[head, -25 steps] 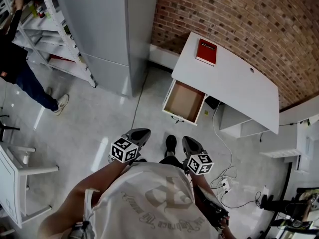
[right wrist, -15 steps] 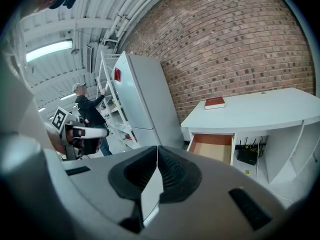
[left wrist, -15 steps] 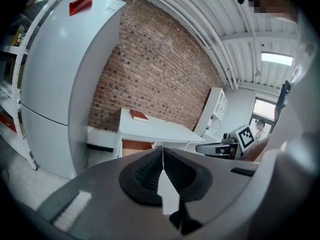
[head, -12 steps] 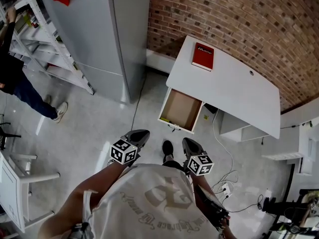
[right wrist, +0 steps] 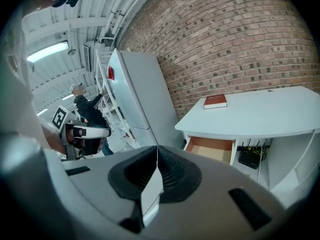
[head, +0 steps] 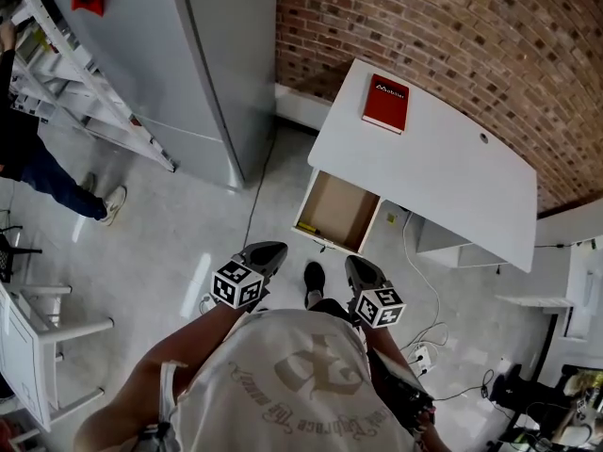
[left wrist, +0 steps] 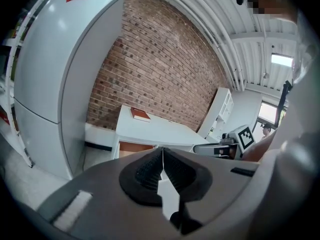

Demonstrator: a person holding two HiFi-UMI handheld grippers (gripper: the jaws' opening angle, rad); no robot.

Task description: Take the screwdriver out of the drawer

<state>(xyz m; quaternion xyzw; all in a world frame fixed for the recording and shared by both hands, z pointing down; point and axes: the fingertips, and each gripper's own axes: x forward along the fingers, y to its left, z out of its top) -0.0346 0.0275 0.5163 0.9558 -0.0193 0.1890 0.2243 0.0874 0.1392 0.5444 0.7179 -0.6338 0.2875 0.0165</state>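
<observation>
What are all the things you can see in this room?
Desk: one, white, against the brick wall.
Book: one, red, lying on the desk.
Drawer: one, brown inside, pulled open under the desk.
Fridge: one, grey, left of the desk.
Shelf rack: one, white, left of the fridge.
Other person: one, dark clothes, by the rack.
Power strip: one, white, on the floor with cables.
Left tool: one, grey and black, shut, empty.
Right tool: one, grey and black, shut, empty.
</observation>
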